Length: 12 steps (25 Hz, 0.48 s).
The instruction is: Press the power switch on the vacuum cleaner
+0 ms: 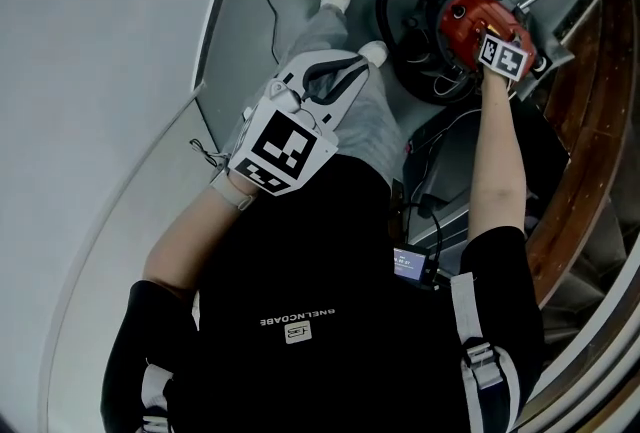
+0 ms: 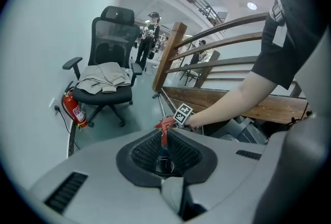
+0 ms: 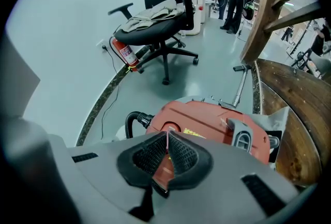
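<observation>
Right arm outstretched, right tool (image 3: pixel 166 134) pressed together over red vacuum cleaner (image 3: pixel 207 117), left tool (image 2: pixel 164 132) closed, empty

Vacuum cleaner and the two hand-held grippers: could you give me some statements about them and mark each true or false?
1. The right gripper is over the red vacuum cleaner. True.
2. The left gripper grips the vacuum's hose. False: it is held away from the machine, with its jaws together on nothing.
3. The right gripper's jaws are wide apart. False: they are together.
4. A fire extinguisher stands beside the office chair. True.
</observation>
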{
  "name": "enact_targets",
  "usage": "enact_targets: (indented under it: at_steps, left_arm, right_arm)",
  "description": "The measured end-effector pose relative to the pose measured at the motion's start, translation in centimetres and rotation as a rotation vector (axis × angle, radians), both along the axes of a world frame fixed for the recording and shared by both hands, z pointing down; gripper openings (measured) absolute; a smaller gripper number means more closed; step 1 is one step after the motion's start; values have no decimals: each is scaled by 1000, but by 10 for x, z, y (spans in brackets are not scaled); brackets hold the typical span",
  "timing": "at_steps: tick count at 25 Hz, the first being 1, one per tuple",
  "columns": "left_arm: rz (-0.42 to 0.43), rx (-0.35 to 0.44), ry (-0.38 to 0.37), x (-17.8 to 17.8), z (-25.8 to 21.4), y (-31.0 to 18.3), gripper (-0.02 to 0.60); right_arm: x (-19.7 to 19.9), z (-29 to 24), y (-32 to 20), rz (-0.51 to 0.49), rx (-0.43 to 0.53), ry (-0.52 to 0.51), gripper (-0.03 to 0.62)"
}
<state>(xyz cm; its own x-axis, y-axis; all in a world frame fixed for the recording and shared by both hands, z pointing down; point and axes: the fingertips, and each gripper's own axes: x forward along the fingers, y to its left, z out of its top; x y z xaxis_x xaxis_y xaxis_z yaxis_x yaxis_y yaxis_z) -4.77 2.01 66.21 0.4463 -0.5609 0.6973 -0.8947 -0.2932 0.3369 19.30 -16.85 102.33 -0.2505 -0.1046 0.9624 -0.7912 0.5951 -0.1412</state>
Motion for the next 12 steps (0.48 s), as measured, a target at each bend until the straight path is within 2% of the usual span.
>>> enact_targets:
  at_steps: [12]
  left_arm:
    - [39,54,-14,1,-43,-13,29]
  right_arm:
    - [-37,-88,18,-36,19,-77,29]
